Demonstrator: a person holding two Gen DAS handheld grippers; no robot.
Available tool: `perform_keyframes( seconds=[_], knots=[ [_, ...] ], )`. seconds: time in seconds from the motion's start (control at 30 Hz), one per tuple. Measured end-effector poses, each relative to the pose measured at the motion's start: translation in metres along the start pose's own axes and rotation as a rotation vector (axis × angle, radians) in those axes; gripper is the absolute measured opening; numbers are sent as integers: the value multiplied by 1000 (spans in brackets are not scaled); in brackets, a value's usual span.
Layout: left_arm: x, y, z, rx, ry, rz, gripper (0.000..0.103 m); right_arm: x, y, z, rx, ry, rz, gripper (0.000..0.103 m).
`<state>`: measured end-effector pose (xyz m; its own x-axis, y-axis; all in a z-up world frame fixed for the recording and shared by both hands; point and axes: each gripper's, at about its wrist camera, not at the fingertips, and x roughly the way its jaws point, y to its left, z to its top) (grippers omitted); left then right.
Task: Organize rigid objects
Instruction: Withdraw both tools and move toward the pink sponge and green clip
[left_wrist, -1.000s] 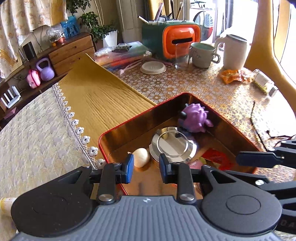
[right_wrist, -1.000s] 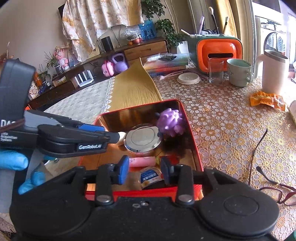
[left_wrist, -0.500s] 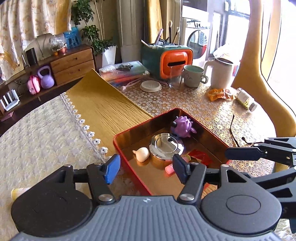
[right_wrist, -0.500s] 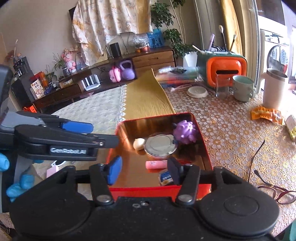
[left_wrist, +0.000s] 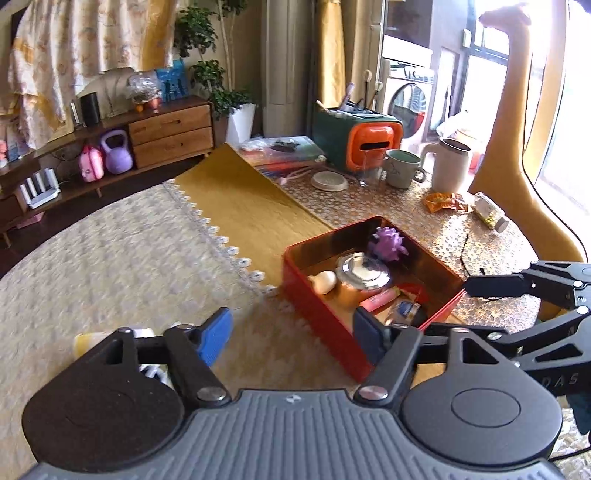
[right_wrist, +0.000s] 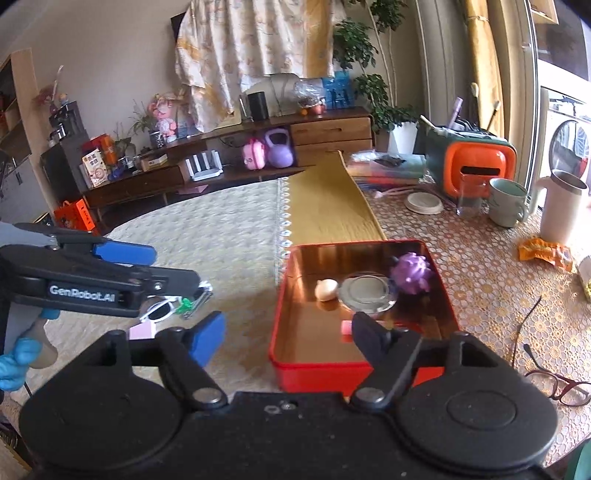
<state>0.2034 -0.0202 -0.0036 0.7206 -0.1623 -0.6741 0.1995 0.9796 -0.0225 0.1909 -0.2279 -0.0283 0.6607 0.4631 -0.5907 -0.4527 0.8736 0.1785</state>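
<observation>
A red tin box (left_wrist: 325, 314) (right_wrist: 314, 373) stands on the table. In it lie a purple spiky toy (left_wrist: 388, 244) (right_wrist: 410, 274), a round metal lid (left_wrist: 364, 268) (right_wrist: 365, 291), a cream garlic-like piece (left_wrist: 323, 281) (right_wrist: 326, 288), a pink tube (left_wrist: 378, 297) and a small packet (left_wrist: 404, 309). My left gripper (left_wrist: 291, 334) is open and empty, raised near the box's near corner. My right gripper (right_wrist: 288, 332) is open and empty, above the box's near edge. White sunglasses (right_wrist: 159, 309), a green clip (right_wrist: 185, 305) and a pink block (right_wrist: 142, 331) lie left of the box.
At the table's far side stand an orange-green organizer (left_wrist: 364, 144), a glass (right_wrist: 469, 195), a mug (left_wrist: 400, 168), a white jug (left_wrist: 450, 164) and a round coaster (left_wrist: 328, 181). An orange wrapper (left_wrist: 445, 202), a jar (left_wrist: 489, 211) and red glasses (right_wrist: 561, 384) lie at the right.
Both grippers have opened wide and pulled back and up from the box. The left one has also swung left, so the box now sits to its right.
</observation>
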Motion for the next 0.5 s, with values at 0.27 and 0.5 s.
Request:
perform_keyframes(
  seconds=[0.27,0.5],
  knots=[
    [-23,39,-27,-50,-7,65,79,4,28,-3,-34,6,21,88],
    [-42,74,-50,-100,-41,162,86,11,49,-3,-61,4,25,98]
  ],
)
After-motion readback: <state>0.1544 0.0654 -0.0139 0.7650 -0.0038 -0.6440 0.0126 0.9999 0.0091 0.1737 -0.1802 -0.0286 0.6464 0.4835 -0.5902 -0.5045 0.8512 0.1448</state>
